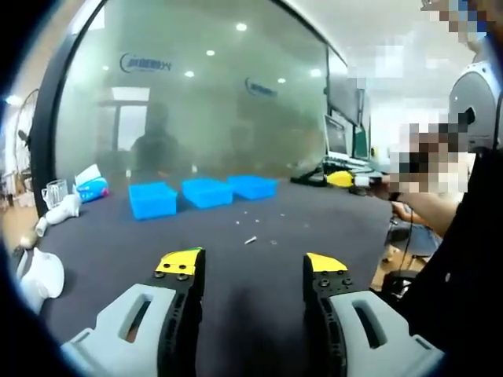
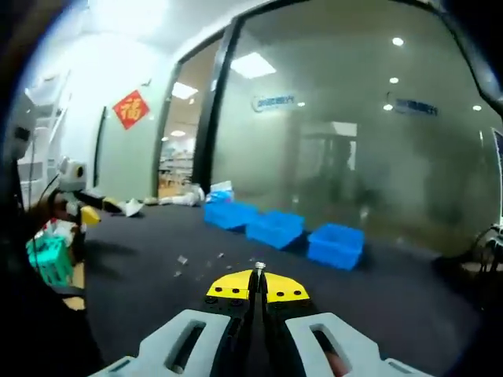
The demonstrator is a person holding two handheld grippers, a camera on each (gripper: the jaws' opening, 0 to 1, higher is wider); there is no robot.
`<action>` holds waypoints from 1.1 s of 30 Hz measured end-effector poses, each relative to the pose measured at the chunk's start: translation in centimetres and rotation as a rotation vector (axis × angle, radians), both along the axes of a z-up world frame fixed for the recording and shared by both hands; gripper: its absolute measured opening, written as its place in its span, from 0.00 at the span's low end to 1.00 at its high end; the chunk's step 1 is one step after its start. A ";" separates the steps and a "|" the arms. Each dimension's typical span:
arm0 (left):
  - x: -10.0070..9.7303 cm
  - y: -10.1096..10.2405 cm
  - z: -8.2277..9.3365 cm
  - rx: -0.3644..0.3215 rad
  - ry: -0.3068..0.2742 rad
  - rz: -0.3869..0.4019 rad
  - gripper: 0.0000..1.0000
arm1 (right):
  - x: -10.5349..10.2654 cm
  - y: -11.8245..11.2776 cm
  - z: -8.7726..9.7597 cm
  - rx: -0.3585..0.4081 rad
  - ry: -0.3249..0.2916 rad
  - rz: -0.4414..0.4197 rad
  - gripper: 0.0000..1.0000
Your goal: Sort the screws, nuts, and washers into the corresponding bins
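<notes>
The left tool hangs above the near part of the dark worktop with its yellow-tipped jaws spread well apart and nothing between them. The right tool has its jaws pressed together, and a small silvery part, too small to tell whether screw, nut or washer, sits pinched at the very tips. Three blue bins stand in a row at the far side of the worktop, in front of a frosted glass wall: in the left gripper view they read as the left bin, the middle bin and the right bin, close beside one another. In the right gripper view the same row runs from far left to nearer right. Loose small hardware lies scattered on the worktop between the tools and the bins; one screw lies near the middle, with finer pieces around it, and further bits lie left of the right tool. At the far left corner of the worktop are white items and a blue-and-white packet. A red paper decoration hangs on the glass beside the doorway. A person's hand is at the right edge of the left gripper view.
</notes>
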State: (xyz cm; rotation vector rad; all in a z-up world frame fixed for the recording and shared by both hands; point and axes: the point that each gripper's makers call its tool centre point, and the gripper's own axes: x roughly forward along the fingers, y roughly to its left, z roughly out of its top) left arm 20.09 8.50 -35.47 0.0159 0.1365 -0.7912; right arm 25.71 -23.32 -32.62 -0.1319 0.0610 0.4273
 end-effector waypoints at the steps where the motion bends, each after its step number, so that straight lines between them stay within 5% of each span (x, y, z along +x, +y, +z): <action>1: 0.0 0.0 0.0 -0.003 0.002 0.000 0.48 | 0.8 -0.3 0.5 0.011 -0.013 -0.024 0.01; 9: 0.2 0.3 -0.2 0.001 0.000 0.010 0.48 | 6.7 -1.8 3.4 0.092 -0.044 -0.107 0.01; 15: 0.6 0.9 -0.2 -0.011 0.004 0.035 0.48 | 11.4 -2.9 4.1 0.215 0.015 -0.115 0.01; 23: 0.9 1.3 -0.5 -0.018 0.010 0.051 0.48 | 17.3 -4.6 3.4 0.189 0.069 -0.180 0.01; 33: 1.0 1.5 -0.5 -0.037 0.017 0.065 0.48 | 23.6 -3.9 1.8 0.039 0.154 -0.219 0.01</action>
